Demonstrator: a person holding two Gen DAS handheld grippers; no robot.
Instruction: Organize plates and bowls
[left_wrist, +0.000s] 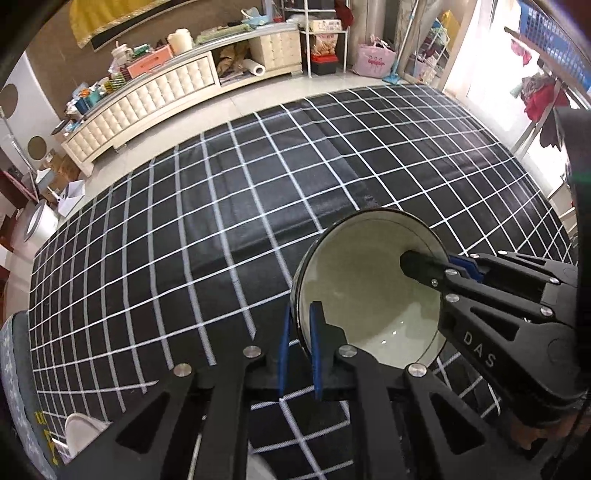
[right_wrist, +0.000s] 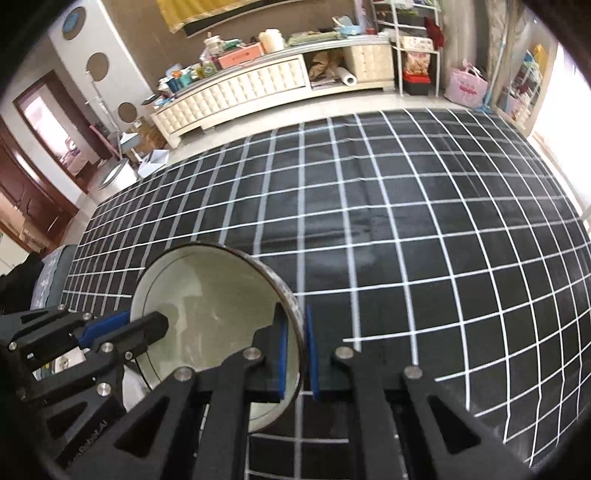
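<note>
A bowl (left_wrist: 369, 280) with a dark outside and a pale inside is held tilted above the black grid-patterned table (left_wrist: 221, 221). My left gripper (left_wrist: 300, 354) is shut on its left rim, one blue pad inside and one outside. My right gripper (left_wrist: 439, 264) reaches in from the right and is shut on the opposite rim. In the right wrist view the same bowl (right_wrist: 207, 295) sits low and left, my right gripper (right_wrist: 295, 354) clamps its right rim, and my left gripper (right_wrist: 125, 328) clamps its left rim.
A white dish (left_wrist: 79, 434) lies at the table's near left corner beside a grey patterned cushion (left_wrist: 18, 369). Past the table's far edge stands a long cream cabinet (left_wrist: 147, 99) with clutter on top. Bright windows are at the right.
</note>
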